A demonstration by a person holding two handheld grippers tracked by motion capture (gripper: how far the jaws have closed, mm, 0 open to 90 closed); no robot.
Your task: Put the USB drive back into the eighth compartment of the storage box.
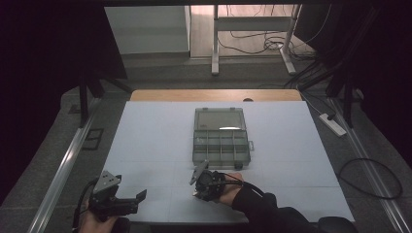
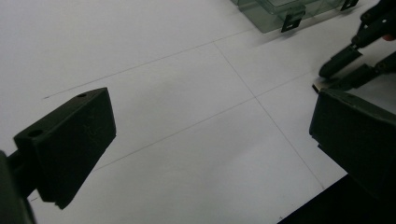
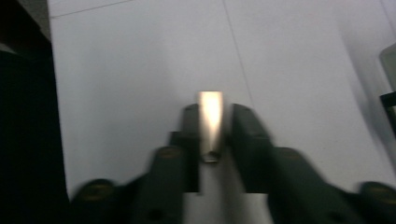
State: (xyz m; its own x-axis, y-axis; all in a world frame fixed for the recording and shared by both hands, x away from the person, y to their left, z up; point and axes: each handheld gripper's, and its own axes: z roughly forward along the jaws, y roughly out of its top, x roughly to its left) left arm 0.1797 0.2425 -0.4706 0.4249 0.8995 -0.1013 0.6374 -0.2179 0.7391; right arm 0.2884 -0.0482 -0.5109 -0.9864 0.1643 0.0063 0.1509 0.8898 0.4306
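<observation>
Your left gripper (image 1: pixel 138 199) sits nearest, at the bottom left corner of the surface (image 1: pixel 155 131). Its 2 jaws stand spread wide, nothing between them, bare white surface under the gap in the left gripper view. Your hand (image 1: pixel 92 221) holds it from below.

Your right gripper (image 3: pixel 212 133) is pinching a small flat metal strip (image 3: pixel 211 123). In the right gripper view the 2 jaws press on its long sides and the strip sticks out forward between them, bright with glare, slightly blurred. Whether the strip touches the surface I cannot tell. In the high view this gripper (image 1: pixel 198 190) lies low over the near middle of the surface, your right hand (image 1: pixel 228 191) and dark sleeve (image 1: pixel 262 206) behind it.

Just beyond the right gripper, apart from it, sits the clear plastic organizer box (image 1: pixel 221 145). Its lid (image 1: pixel 218 119) is laid open away from you; the tray is split into small compartments. Contents too small to tell. In the left gripper view a corner of the box with a latch (image 2: pixel 292 21) shows at top right, the right gripper's jaws near it.
</observation>
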